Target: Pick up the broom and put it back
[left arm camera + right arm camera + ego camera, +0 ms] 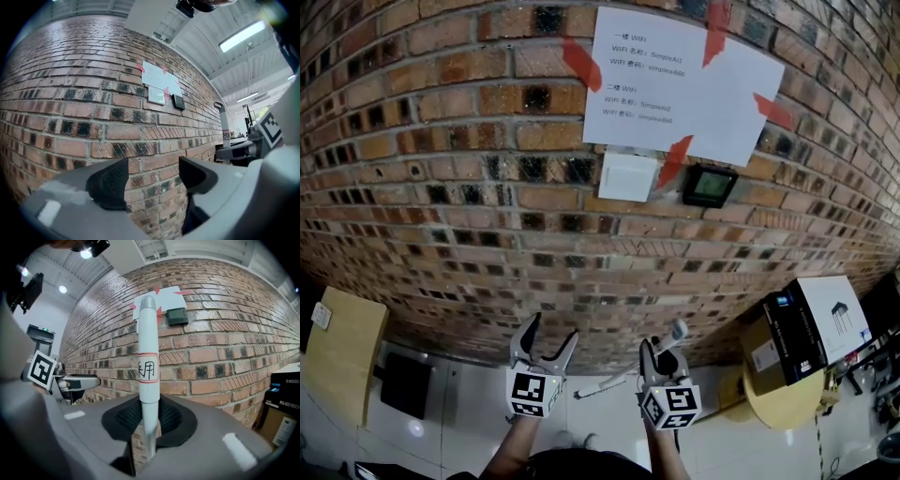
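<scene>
Head view, left gripper: you hold it low and left of centre, pointed at the brick wall; its jaws stand apart, with nothing between them
Head view, right gripper: just right of the left one; its jaws are clamped on the broom handle, which slants from lower left up to the right; the brush end can't be made out
Head view, surroundings: a paper notice is taped high on the wall; a cardboard box sits far right

Left gripper view, jaws: a clear gap between the two pads; only brick shows through it
Left gripper view, broom: the white handle stands upright at the right, near the wall

Right gripper view, jaws: closed tight on the handle; it rises upright from between the pads, in front of the wall
Right gripper view, handle: white, with a red-banded label carrying a handwritten mark
Right gripper view, left side: your left gripper shows there, apart from the handle
</scene>
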`<state>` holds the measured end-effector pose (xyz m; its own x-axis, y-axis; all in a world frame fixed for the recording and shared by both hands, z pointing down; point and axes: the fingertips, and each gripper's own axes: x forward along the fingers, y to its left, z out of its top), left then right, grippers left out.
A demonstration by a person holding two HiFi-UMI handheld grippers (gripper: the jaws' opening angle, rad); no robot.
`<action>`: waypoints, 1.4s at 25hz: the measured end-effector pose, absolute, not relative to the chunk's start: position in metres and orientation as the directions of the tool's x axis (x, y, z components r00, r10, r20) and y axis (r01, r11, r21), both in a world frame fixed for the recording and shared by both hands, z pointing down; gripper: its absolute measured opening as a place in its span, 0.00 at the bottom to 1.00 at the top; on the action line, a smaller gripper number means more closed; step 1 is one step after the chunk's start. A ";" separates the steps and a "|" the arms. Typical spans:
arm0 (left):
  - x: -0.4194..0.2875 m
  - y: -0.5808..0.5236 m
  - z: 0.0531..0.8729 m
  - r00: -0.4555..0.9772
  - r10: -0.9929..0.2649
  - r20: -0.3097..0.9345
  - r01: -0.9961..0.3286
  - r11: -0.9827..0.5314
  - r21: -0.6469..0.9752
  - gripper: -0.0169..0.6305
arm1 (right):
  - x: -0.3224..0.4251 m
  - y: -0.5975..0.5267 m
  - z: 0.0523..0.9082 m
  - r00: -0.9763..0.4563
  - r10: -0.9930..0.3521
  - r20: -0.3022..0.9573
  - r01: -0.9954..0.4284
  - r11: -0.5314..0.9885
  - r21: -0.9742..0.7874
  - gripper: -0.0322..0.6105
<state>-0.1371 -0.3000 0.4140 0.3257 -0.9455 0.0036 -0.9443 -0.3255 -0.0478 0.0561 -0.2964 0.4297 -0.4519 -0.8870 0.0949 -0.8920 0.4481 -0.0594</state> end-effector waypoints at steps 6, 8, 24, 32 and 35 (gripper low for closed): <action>-0.109 -0.303 0.417 0.392 -0.920 0.020 -0.919 -0.392 -0.048 0.57 | 0.083 -0.294 0.432 -0.404 -0.909 0.100 -0.915 0.399 -0.067 0.17; -0.096 -0.305 0.418 0.419 -0.907 0.027 -0.905 -0.420 -0.061 0.57 | 0.095 -0.293 0.435 -0.381 -0.918 0.106 -0.924 0.375 -0.070 0.17; 0.029 -0.315 0.465 0.637 -0.752 0.167 -0.755 -0.653 -0.059 0.57 | 0.176 -0.270 0.504 -0.242 -0.939 0.244 -0.969 0.223 -0.103 0.17; 0.077 -0.315 0.521 0.699 -0.658 0.281 -0.675 -0.736 -0.044 0.57 | 0.204 -0.263 0.594 -0.217 -0.886 0.411 -0.976 0.188 -0.111 0.18; 0.084 -0.316 0.542 0.705 -0.631 0.322 -0.659 -0.751 -0.029 0.57 | 0.208 -0.267 0.632 -0.243 -0.860 0.450 -0.970 0.201 -0.138 0.18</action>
